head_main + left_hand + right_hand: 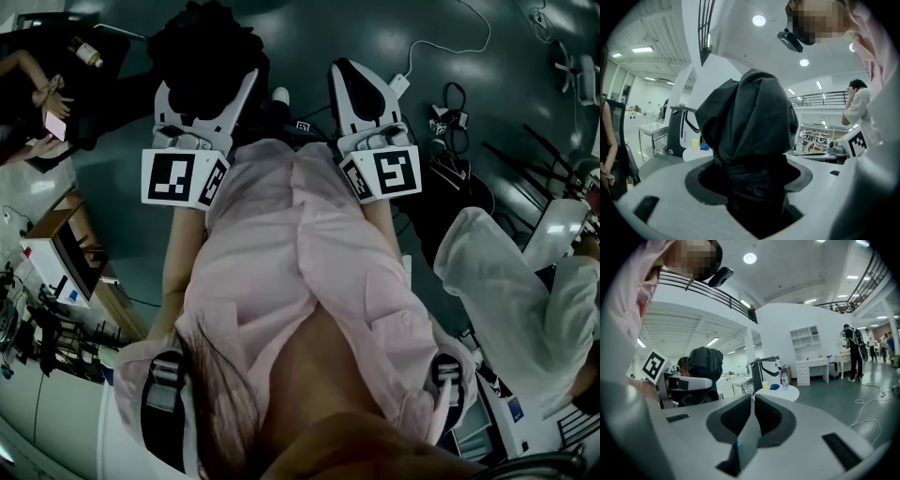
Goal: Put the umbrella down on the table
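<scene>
Two grippers are raised side by side in front of the person's pink shirt. The left gripper has its fingers clenched around the folded black umbrella, which stands upright in the air above the dark floor. The right gripper holds nothing, its fingers pressed together.
</scene>
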{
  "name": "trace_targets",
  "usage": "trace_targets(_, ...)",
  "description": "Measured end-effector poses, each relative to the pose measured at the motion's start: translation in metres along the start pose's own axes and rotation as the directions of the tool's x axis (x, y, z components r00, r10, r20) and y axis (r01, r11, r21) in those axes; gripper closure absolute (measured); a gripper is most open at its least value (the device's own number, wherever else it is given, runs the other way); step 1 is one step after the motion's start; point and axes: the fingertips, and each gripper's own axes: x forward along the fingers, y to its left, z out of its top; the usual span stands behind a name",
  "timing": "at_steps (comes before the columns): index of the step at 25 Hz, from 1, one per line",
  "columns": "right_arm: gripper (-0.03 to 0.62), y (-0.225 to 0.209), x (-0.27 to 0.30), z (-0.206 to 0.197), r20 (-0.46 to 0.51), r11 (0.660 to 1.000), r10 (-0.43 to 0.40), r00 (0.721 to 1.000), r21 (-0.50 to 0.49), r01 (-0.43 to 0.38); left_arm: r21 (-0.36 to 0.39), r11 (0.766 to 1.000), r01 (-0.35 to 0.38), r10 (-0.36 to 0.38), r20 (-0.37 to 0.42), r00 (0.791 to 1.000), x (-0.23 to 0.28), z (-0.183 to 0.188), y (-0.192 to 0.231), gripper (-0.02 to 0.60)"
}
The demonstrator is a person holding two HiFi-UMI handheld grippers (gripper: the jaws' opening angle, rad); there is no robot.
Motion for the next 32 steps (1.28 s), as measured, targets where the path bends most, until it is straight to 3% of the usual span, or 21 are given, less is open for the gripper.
trace_targets(8,0.551,-0.011,0.05,0.011,0.004,0.998,-0.014,1.0,0.054,0.014,-0.029,1.0,0.004,-0.005,-0.064,0.998,0.03,-0.003,0.048,0.259)
trace_targets(19,0.551,-0.014,0.16,0.039,0.027,0.998,-0.03,0.999,0.062,0.028,-0.018,1.0,0.017,-0.018,-0.085,0.996,0.069,0.014,0.139,0.259)
trace_targets(32,0.551,-0.017,0.179,0.046,-0.023,0.999,-0.004,1.0,0.04,0.005,-0.053,0.999,-0.008,0.003,-0.099,0.995,0.073,0.013,0.15,0.259)
